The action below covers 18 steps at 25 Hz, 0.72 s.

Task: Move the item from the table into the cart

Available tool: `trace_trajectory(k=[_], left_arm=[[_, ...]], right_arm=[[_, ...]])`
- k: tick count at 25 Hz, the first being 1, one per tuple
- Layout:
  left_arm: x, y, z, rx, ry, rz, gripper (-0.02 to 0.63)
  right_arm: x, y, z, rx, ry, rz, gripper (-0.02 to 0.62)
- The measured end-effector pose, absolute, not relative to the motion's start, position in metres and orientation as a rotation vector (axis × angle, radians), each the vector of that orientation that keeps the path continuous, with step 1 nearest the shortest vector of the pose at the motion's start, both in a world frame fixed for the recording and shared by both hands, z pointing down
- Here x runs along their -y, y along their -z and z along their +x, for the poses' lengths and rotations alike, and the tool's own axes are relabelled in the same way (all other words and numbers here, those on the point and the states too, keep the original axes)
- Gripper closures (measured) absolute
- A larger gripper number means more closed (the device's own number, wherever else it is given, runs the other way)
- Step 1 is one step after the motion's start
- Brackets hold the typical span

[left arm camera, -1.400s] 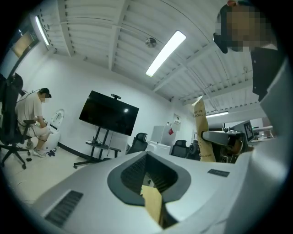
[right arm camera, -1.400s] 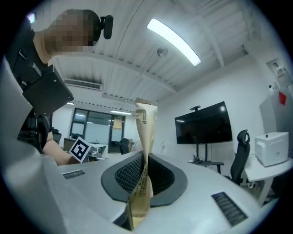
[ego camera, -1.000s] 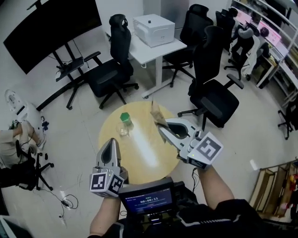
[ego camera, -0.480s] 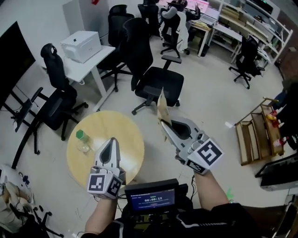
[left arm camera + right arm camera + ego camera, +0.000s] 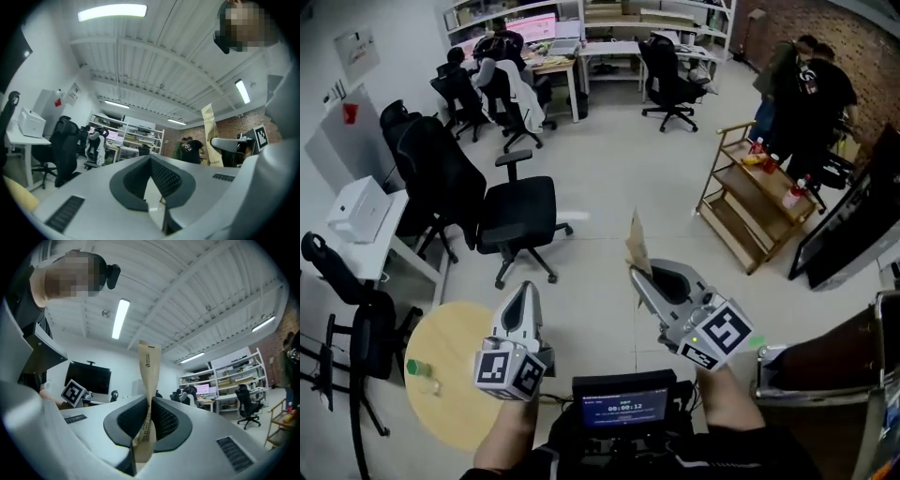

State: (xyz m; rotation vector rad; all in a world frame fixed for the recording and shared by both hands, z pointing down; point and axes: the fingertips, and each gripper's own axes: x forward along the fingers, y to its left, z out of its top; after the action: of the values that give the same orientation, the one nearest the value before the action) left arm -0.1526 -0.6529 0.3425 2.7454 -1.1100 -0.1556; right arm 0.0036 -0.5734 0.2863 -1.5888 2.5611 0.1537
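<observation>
My right gripper [image 5: 636, 274] is shut on a tall tan paper packet [image 5: 637, 246], which stands upright above its jaws. In the right gripper view the packet [image 5: 149, 366] is pinched between the black pads [image 5: 168, 420]. My left gripper [image 5: 528, 287] is held level beside it, jaws together and nothing in them; the left gripper view shows its tips [image 5: 151, 159] meeting. A wooden three-shelf cart [image 5: 750, 206] stands ahead to the right with a few small items on it. The round yellow table [image 5: 455, 384] lies low at the left, with a green-capped bottle [image 5: 417, 370] on it.
Two people [image 5: 806, 84] stand just behind the cart. A black office chair [image 5: 520, 211] stands ahead on the left, near a white desk [image 5: 380, 253] with a printer [image 5: 356, 208]. A large dark screen [image 5: 853, 230] is at the right. More desks and chairs fill the back.
The whole view has swung away from the table, which slid to the lower left. The cart and two people came into view at the right. Both grippers kept their pose, packet still held.
</observation>
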Motion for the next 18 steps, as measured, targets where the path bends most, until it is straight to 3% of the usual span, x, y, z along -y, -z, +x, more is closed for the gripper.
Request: trace_trajectory(k=[9, 18], left_arm=[[0.595, -0.357, 0.093, 0.446, 0.096, 2.929, 0.6], [0.47, -0.362, 0.245, -0.169, 0.07, 2.97, 0.6]], right_arm=[[0.466, -0.301, 0.203, -2.147, -0.2, -2.127, 0.577], [0.312, -0.301, 0.3, -1.706, -0.219, -2.519, 0.577]])
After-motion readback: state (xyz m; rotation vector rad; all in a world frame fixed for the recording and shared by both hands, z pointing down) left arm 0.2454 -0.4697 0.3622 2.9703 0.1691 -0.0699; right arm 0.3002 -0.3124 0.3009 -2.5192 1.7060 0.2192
